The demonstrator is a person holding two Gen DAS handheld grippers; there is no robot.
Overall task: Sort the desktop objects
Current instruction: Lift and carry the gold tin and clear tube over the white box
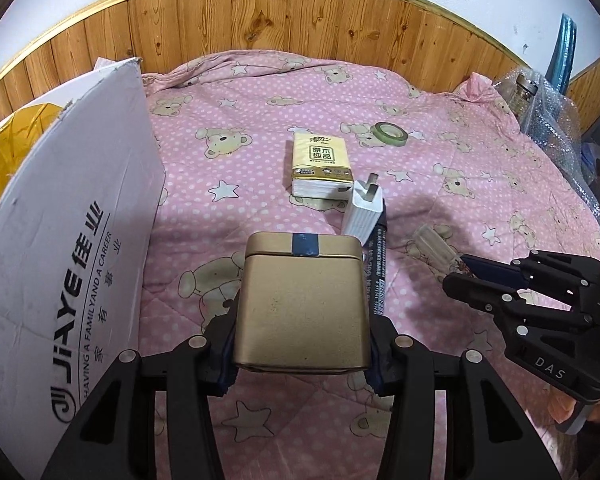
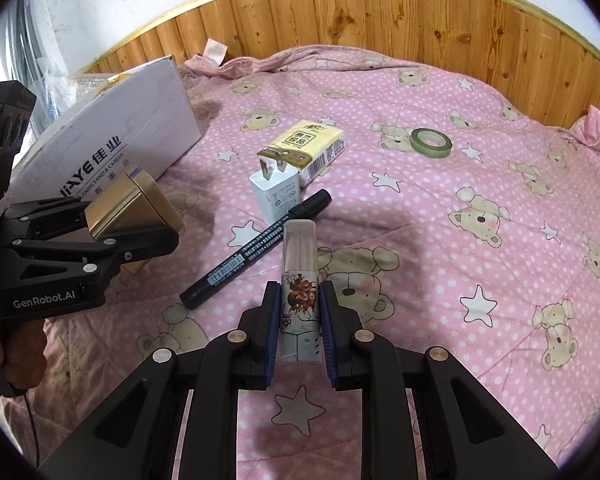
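Note:
A gold tin point(image 1: 302, 304) with a blue tape strip on its lid hangs above the pink bedspread point(image 1: 260, 120). My left gripper point(image 1: 302, 320) is shut on its sides. The right wrist view has the same tin point(image 2: 132, 208) at far left, in the left gripper point(image 2: 134, 236). My right gripper point(image 2: 300, 316) is shut on the labelled end of a clear-topped tube point(image 2: 300, 276). Its clear end points away from me. In the left wrist view the right gripper point(image 1: 466, 276) reaches in from the right with the tube point(image 1: 436, 246).
A tissue pack point(image 2: 312, 148), a white charger plug point(image 2: 274, 194), a black marker point(image 2: 256, 250) and a green tape roll point(image 2: 431, 142) lie on the bedspread. A white cardboard box point(image 1: 68, 240) stands at the left. Bubble wrap point(image 1: 548, 112) sits at the right, by the wood-panelled wall.

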